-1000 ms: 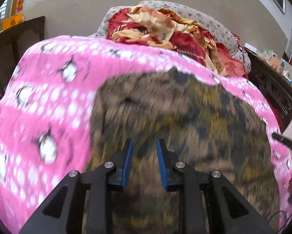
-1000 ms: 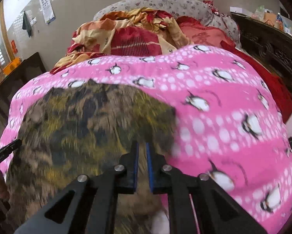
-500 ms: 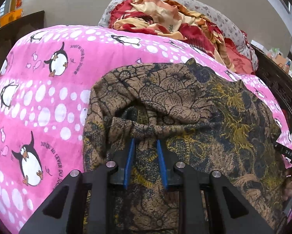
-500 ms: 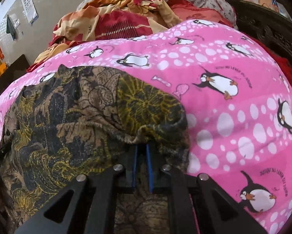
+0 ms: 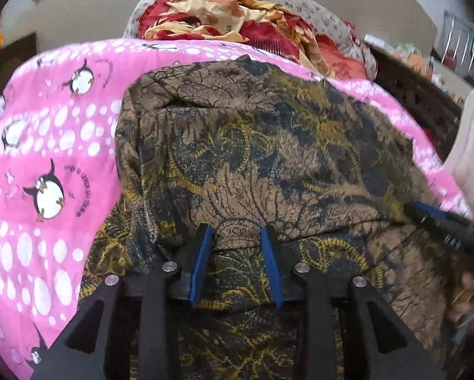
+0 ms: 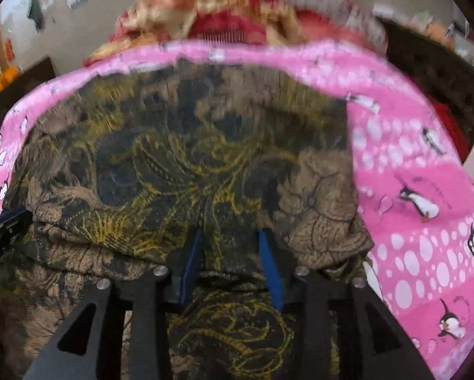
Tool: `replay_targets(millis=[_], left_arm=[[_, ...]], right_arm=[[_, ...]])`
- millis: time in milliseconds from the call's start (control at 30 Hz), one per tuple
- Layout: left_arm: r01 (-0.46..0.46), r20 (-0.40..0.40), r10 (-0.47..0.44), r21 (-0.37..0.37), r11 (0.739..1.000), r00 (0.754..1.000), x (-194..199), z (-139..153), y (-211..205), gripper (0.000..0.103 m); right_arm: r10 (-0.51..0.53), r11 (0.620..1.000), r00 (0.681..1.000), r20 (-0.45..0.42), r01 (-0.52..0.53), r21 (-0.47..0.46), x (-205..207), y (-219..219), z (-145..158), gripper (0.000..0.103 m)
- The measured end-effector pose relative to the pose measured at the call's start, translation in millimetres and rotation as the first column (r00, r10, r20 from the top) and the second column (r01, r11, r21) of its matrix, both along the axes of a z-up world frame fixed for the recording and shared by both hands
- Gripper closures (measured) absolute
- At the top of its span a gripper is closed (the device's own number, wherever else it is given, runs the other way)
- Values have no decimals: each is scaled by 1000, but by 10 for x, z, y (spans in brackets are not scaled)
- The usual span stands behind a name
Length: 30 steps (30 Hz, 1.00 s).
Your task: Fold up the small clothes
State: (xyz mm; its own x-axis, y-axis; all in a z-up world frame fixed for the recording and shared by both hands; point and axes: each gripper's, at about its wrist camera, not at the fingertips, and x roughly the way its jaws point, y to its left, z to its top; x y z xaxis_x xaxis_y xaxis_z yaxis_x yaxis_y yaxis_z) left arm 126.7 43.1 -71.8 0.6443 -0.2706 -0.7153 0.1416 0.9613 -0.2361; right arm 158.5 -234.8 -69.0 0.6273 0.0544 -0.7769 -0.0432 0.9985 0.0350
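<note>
Opening now on both sides where half a second ago both pairs of jaws pinched a folded edge of cloth. Left gripper (image 5: 237, 243) stands narrowly parted, right gripper (image 6: 232, 243) somewhat wider; fold edge of the brown and yellow patterned garment (image 5: 268, 164) lies between each pair of blue pads, apparently slack, no longer pinched. Reads as a fold just laid down and being released: top layer doubled over toward 6 o'clock onto the lower layer. Rests on the pink penguin blanket (image 5: 47, 145) spread over the bed. Long axis runs roughly 9 to 3 o'clock across both views, folded edge nearest the jaws. Heaped red and cream bedding (image 5: 237, 15) sits beyond at 12 o'clock.
</note>
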Motion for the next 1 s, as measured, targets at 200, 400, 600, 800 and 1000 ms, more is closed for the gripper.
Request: replay_targets(millis=[200, 400, 600, 800, 1000], left_arm=[[30, 1, -30, -24, 999, 1000, -38, -5, 0, 74], [94, -2, -94, 67, 993, 996, -12, 5, -232, 51], [93, -4, -93, 129, 987, 996, -2, -14, -328, 47], [88, -5, -89, 179, 980, 996, 9, -34, -392, 45], [95, -5, -95, 149, 984, 995, -35, 5, -329, 46]], right_arm=[[5, 1000, 1000, 8, -6, 7, -19, 33, -7, 57], [15, 1000, 1000, 15, -15, -6, -25, 50, -10, 53], [25, 1000, 1000, 11, -25, 4, -12, 50, 9, 45], [108, 993, 994, -27, -107, 54, 47, 150, -25, 3], [141, 989, 981, -133, -146, -24, 161, 285, -68, 1]])
